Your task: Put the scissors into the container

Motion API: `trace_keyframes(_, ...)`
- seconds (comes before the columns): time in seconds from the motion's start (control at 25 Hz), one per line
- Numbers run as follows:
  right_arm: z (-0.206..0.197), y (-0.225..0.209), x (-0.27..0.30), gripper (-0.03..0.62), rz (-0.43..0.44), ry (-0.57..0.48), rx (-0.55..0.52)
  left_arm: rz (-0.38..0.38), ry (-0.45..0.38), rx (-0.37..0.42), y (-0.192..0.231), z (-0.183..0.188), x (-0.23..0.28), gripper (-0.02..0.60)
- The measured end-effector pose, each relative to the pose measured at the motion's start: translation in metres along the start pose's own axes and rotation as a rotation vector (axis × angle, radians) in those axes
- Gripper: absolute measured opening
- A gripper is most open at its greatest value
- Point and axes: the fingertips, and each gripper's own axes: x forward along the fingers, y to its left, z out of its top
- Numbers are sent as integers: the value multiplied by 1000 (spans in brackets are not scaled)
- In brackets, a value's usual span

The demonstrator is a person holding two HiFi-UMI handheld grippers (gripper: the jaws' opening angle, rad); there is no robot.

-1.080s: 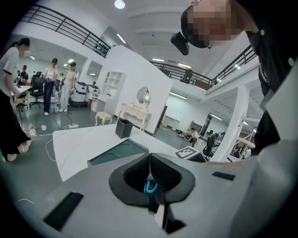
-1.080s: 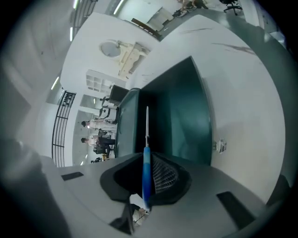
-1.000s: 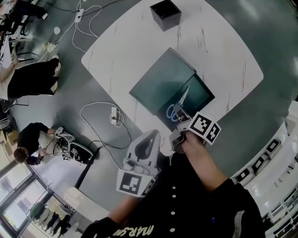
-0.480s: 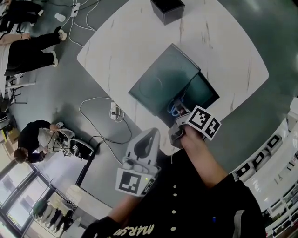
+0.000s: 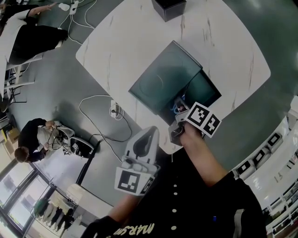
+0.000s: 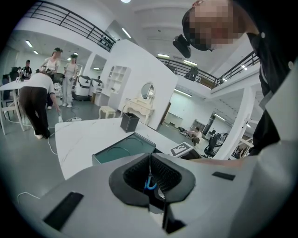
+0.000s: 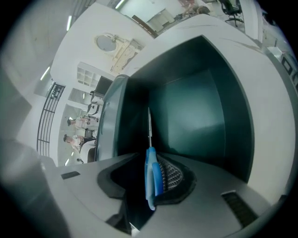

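The scissors (image 7: 151,176) have blue handles and a thin steel blade that points down into the open dark-green container (image 7: 195,111). My right gripper (image 7: 144,172) hangs over the container's near rim; its jaws have just been opening. The blue handle rests against the right pad, with a dark gap on the left side. In the head view only a bit of the scissors (image 5: 178,108) shows inside the container (image 5: 207,95), beside the right gripper (image 5: 179,116). My left gripper (image 5: 148,135) hovers off the table's near edge, shut and holding nothing.
The container's lid (image 5: 163,81) lies flat beside it on the white marble table (image 5: 223,42). A small black box (image 5: 168,8) stands at the far edge. A power strip with cables (image 5: 114,111) lies on the floor to the left, near a crouching person (image 5: 32,139).
The scissors have sunk into the container; the long blade that showed above it is out of sight. The right gripper has dropped a little toward the rim. The left gripper stays roughly where it was.
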Motion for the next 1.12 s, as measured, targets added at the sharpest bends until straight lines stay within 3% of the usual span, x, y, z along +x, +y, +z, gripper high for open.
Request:
trace_keyframes(0.12, 0, 2, -5, 170, -22, -2, -37, 4, -5, -2, 3, 1, 0, 32)
trace_keyframes(0.64, -2, 3, -41, 175, -53, -12, 2, -15, -18, -3, -4, 4, -2, 32)
trace_keyframes(0.96, -3, -6, -61, 144, -33, -32, 26, -18, -13, 3, -5, 0, -5, 32)
trace_keyframes(1.12, -3, -11, -65, 95, -20, -39, 24, -20, -13, 8, -10, -1, -8, 32)
